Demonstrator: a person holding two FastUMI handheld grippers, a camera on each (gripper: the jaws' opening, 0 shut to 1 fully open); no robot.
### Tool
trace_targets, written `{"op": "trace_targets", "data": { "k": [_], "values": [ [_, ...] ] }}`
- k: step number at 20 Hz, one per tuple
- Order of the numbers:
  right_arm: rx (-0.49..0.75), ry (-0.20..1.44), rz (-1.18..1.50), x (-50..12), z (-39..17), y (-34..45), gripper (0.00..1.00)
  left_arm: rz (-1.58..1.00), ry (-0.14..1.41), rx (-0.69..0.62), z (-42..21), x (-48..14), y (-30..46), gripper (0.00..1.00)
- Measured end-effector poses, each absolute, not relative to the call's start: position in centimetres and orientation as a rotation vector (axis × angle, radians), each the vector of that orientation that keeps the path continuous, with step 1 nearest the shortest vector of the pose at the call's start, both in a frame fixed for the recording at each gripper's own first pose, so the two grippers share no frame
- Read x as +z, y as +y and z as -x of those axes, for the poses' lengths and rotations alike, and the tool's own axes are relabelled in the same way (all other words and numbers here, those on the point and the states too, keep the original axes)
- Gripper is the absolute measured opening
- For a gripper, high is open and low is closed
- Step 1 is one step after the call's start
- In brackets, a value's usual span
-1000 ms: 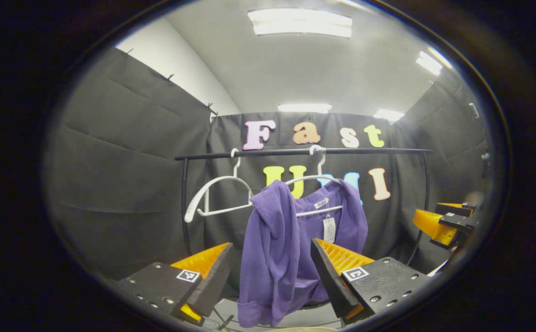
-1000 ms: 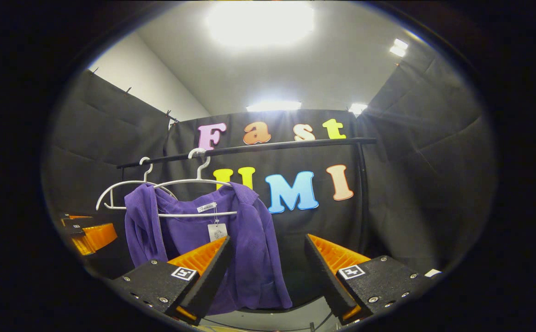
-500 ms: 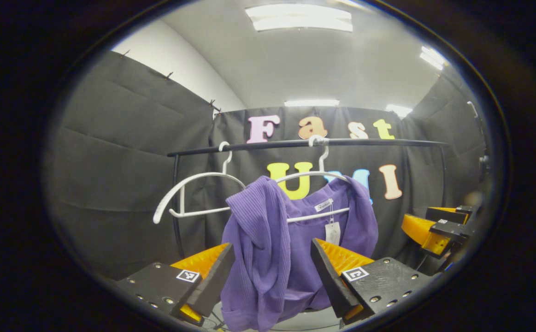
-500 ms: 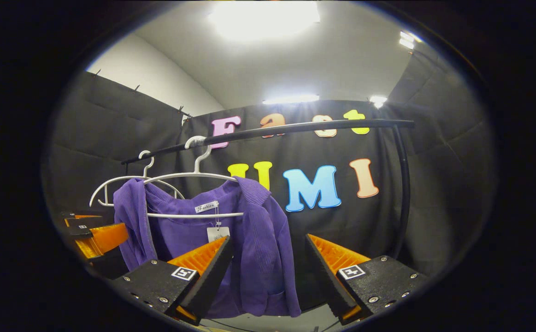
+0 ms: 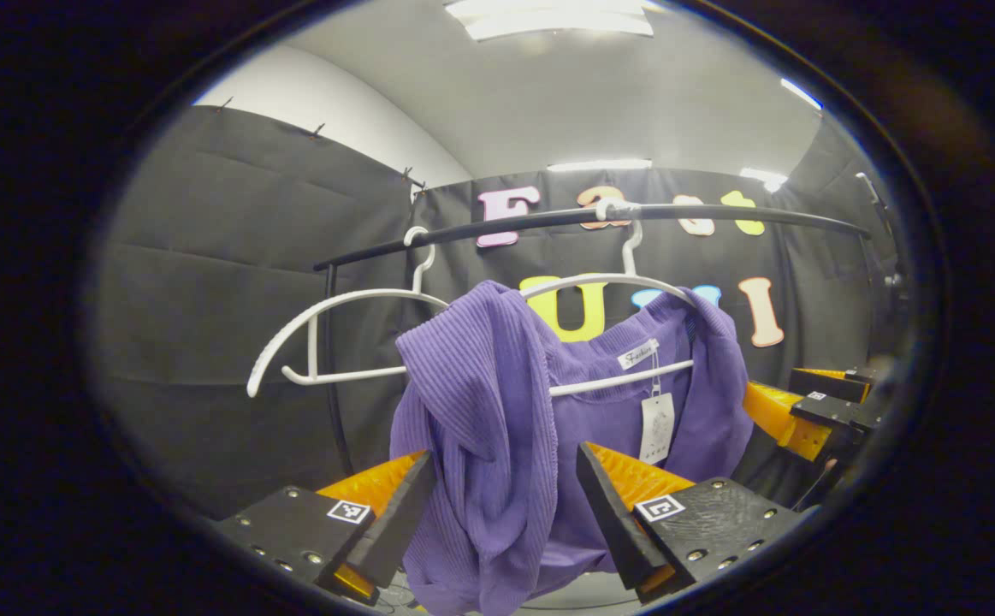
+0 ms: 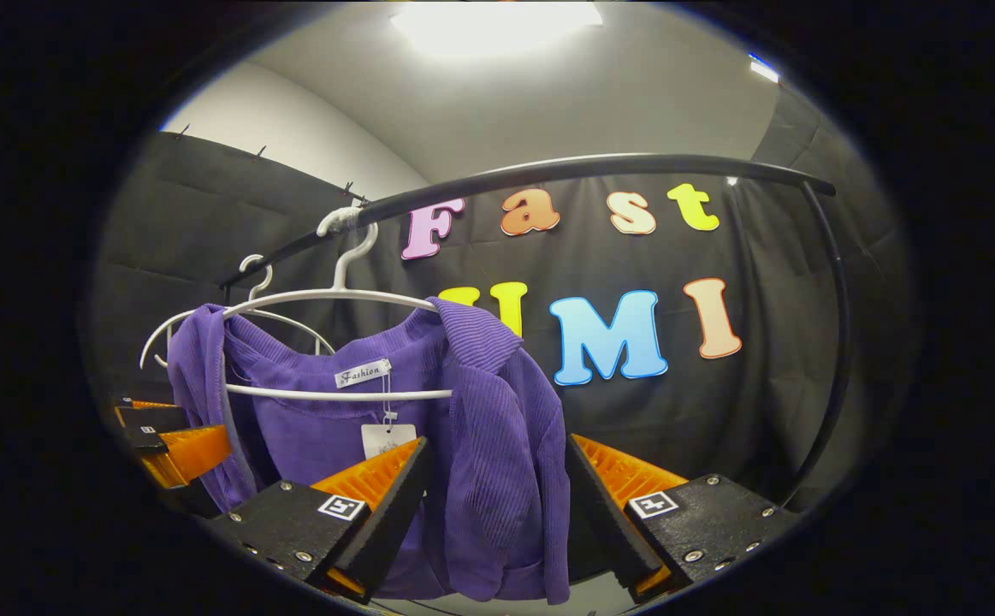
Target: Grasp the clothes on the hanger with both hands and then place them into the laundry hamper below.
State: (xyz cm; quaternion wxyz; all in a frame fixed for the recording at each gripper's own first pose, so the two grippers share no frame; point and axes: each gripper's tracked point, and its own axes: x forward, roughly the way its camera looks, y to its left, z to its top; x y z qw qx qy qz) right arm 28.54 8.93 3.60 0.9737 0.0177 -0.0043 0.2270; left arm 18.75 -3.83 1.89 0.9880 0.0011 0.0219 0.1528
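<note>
Two grippers are up at the garment and you're in the approach-to-grasp step, nothing clamped yet. Your left gripper has its fingers spread wide, with the near sleeve of the purple ribbed knit top hanging between them. Your right gripper is just as wide apart, the other shoulder fold dropping into its gap. Whether the fingers touch the cloth, you can't tell from these views. That top hangs on one white plastic hanger at twelve o'clock, hooked on the black metal rail. Count it off: one top, two white hangers, the second white empty hanger at ten o'clock, one rail. Next, I'd judge, you close both grippers on the fabric, then lift it clear of the hanger.
</note>
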Motion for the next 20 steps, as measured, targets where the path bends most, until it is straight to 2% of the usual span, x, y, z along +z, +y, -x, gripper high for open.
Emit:
{"op": "trace_targets", "data": {
  "k": [1,2,3,5,8,11,13,16,17,18,19,20],
  "values": [
    [0.462,-0.002,-0.034,3.5,-29.3,9.2,0.96,-0.001,0.045,0.314,-19.1,1.7,-3.6,1.00],
    [0.464,0.006,-0.033,3.2,-30.2,9.6,0.96,-0.002,0.047,0.323,-19.2,1.7,-3.5,0.95],
    [0.468,0.010,-0.036,3.2,-30.8,9.9,0.96,-0.005,0.048,0.333,-19.2,1.6,-3.4,1.00],
    [0.474,0.019,-0.057,3.0,-31.8,10.4,0.95,-0.017,0.045,0.358,-19.3,1.7,-3.0,1.00],
    [0.496,0.076,-0.092,1.6,-33.1,11.6,0.86,-0.030,0.053,0.393,-19.7,1.5,-2.6,0.85],
    [0.506,0.137,-0.107,0.0,-33.8,12.2,0.79,-0.057,0.063,0.407,-20.2,1.3,-2.7,0.85],
    [0.512,0.154,-0.115,-0.5,-33.9,12.3,0.68,-0.075,0.069,0.418,-20.3,1.3,-2.6,0.85],
    [0.527,0.145,-0.136,-0.2,-33.5,12.5,0.37,-0.052,0.065,0.401,-20.5,1.3,-2.6,0.52],
    [0.518,0.128,-0.129,0.2,-33.7,12.2,0.29,-0.044,0.063,0.397,-20.4,1.2,-2.8,0.40],
    [0.522,0.114,-0.123,0.3,-33.8,12.0,0.11,-0.034,0.061,0.380,-20.4,1.3,-3.0,0.29],
    [0.540,0.104,-0.121,0.5,-33.5,12.2,0.06,-0.039,0.062,0.408,-20.2,1.3,-2.0,0.30],
    [0.547,0.094,-0.113,0.7,-33.4,12.3,0.04,-0.035,0.060,0.414,-20.4,1.2,-1.7,0.10]
  ]
}}
